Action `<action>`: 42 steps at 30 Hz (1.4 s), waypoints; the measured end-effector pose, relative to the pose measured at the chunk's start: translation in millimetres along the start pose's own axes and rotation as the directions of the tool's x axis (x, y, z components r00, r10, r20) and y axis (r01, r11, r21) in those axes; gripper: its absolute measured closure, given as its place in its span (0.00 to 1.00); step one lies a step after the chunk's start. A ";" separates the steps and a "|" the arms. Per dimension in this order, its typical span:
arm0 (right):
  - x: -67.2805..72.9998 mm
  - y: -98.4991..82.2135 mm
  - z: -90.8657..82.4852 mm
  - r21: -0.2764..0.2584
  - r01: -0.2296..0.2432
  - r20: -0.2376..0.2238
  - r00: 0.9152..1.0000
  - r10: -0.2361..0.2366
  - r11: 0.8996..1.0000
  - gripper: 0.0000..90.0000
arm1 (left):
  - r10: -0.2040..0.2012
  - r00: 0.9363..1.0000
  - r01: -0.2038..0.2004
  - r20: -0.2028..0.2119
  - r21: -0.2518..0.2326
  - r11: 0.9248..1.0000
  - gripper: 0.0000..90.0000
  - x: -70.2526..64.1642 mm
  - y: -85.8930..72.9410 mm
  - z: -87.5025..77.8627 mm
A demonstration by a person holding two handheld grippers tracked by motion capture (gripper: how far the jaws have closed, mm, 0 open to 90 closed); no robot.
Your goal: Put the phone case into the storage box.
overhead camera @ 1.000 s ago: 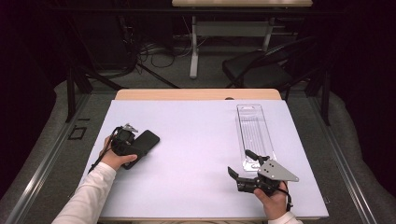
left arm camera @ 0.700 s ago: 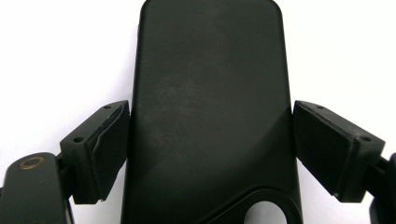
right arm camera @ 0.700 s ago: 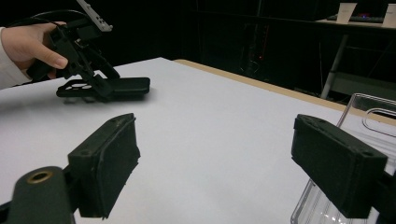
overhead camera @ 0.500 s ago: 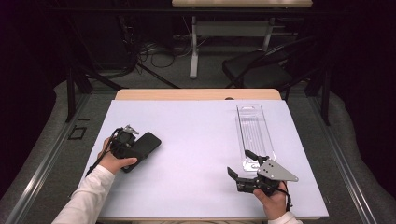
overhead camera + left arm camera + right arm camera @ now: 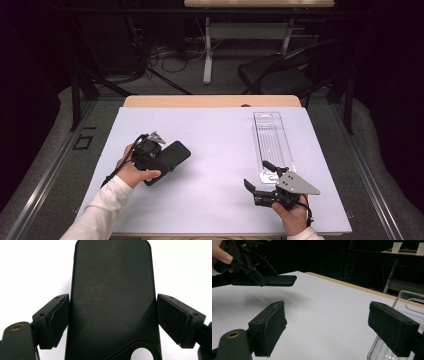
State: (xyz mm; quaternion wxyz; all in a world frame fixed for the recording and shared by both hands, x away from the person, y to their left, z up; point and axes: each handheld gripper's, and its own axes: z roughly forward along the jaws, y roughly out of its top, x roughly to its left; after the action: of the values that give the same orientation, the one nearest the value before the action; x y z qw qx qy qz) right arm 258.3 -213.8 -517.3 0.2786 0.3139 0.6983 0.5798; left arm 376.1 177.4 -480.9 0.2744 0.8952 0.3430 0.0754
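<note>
My left claw grips the flat black rubbery phone case by its sides, off the white table sheet. My right claw gapes empty beside the clear plastic package.

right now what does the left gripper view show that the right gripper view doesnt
Left gripper view alone: the left gripper's pads clamped on both edges of the black phone case, plus the camera cutout near the bottom edge. Right gripper view alone: the right gripper's jaws open with nothing between them, the clear plastic package beside one jaw, and the case lifted off the white table with its shadow below. Both show the case and the table.
</note>
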 end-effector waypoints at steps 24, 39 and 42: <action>0.0 0.0 0.3 -0.002 0.001 -0.002 1.000 -0.001 1.000 0.15 | 0.102 0.989 -0.100 0.111 -0.027 0.995 0.16 -59.8 48.3 5.7; 1.3 1.0 1.1 0.002 0.010 -0.004 1.000 -0.010 1.000 0.15 | 0.119 0.979 -0.113 0.168 -0.048 0.992 0.16 -82.6 59.7 4.3; 1.8 2.0 1.2 0.002 0.014 -0.006 1.000 -0.014 1.000 0.16 | 0.127 0.976 -0.122 0.176 -0.042 0.992 0.16 -84.1 60.0 4.0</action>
State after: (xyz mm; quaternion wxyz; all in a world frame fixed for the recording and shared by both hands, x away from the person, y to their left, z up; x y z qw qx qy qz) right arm 258.3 -211.4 -515.6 0.2802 0.3076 0.7021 0.5779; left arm 348.4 83.7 -447.2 0.3125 0.9138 0.2590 0.0174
